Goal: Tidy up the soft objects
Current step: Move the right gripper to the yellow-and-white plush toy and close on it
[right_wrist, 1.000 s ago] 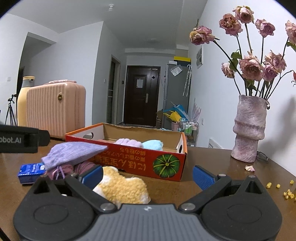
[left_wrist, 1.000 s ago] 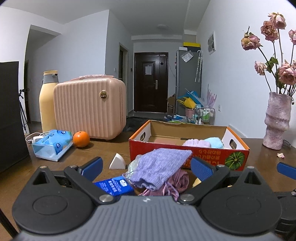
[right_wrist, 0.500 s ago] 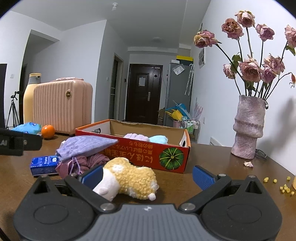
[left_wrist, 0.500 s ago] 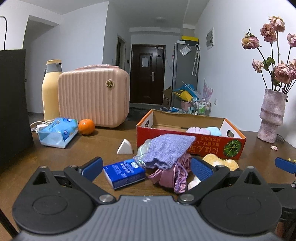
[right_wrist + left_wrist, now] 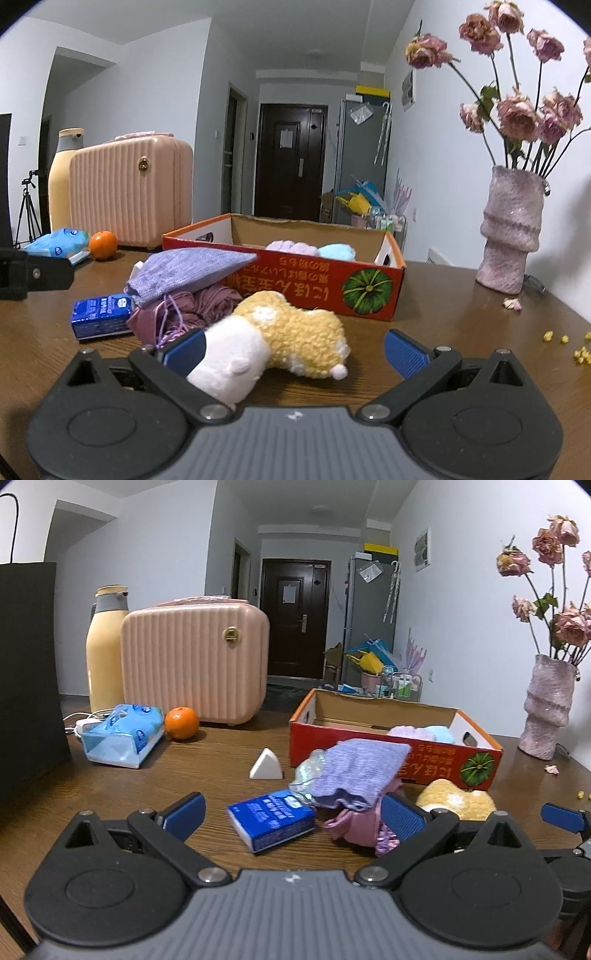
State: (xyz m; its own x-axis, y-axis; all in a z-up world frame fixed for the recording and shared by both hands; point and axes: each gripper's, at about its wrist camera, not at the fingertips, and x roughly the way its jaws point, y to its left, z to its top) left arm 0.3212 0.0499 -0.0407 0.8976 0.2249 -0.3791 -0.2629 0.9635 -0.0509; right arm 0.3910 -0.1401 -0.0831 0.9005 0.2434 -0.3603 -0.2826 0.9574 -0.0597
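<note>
While both grippers, left (image 5: 293, 814) and right (image 5: 295, 349), gape wide and hold nothing, the plush (image 5: 280, 338) lies between the right's fingers before the box (image 5: 332, 284).

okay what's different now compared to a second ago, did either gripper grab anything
Both grippers backed away from the pile; neither grabbed anything. The left gripper and right gripper stay open. The yellow-and-white plush toy, purple knitted cloth and red cardboard box haven't moved.

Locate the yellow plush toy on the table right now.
In the right wrist view, the yellow plush toy lies on the table between the open right tongs, before the red box.
</note>
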